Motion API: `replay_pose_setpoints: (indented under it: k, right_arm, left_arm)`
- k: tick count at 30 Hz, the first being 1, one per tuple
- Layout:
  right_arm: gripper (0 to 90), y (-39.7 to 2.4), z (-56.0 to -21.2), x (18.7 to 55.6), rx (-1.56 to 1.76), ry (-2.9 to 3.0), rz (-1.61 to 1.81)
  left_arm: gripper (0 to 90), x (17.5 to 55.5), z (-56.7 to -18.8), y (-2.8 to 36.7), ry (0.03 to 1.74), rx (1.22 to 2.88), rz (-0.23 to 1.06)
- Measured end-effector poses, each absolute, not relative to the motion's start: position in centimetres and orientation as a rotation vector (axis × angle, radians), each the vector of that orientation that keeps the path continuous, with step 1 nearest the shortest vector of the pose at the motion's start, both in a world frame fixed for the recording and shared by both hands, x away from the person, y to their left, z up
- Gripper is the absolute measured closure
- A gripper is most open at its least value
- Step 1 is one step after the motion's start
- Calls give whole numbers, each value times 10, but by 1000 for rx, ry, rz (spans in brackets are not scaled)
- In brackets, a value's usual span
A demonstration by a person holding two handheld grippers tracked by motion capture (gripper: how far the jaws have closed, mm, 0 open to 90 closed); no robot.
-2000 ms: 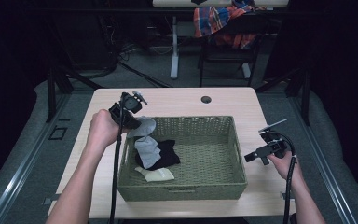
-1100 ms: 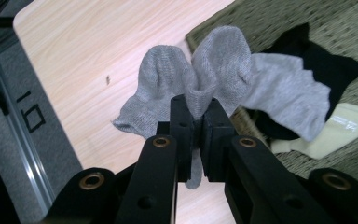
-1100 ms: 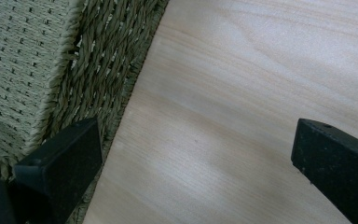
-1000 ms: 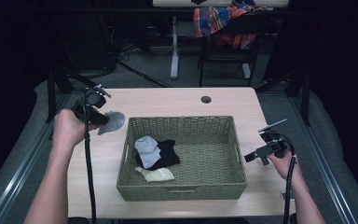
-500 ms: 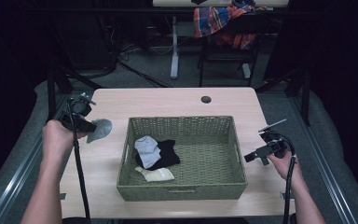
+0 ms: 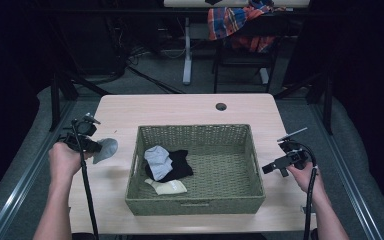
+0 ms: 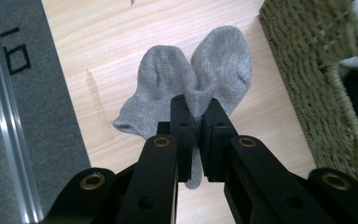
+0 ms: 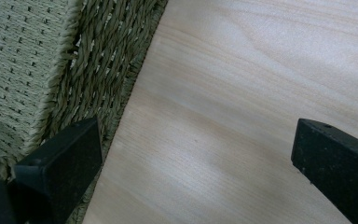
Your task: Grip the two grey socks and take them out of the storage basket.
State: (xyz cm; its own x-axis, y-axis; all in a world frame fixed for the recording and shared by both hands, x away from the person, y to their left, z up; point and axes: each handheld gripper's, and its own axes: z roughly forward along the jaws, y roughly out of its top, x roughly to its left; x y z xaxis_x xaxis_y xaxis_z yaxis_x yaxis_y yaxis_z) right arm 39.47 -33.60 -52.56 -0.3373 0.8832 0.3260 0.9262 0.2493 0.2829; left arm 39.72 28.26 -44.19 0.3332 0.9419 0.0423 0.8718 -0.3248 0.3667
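Left gripper view: my left tongs pinch the grey sock by a fold, low over the surface left of the basket, for setting down. Right tongs gape, empty, right of the basket.

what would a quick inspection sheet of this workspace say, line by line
surface: light wooden table with a round hole
job's things: grey sock pinched left of the wicker basket
clutter: pale grey sock, black sock and cream sock inside the basket
grippers: left gripper shut on the grey sock; right gripper open over bare table
cables: black cable under left hand, another at right wrist
surroundings: plaid cloth on a chair behind
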Motion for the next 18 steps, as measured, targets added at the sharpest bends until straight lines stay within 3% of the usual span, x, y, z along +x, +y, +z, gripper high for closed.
replay_pose_setpoints:
  k: [18]
  right_arm:
    - [15, -336, -527, 395, -1743, -2400, -650]
  left_arm:
    - [853, 398, -499, 296, 1752, 2258, 283]
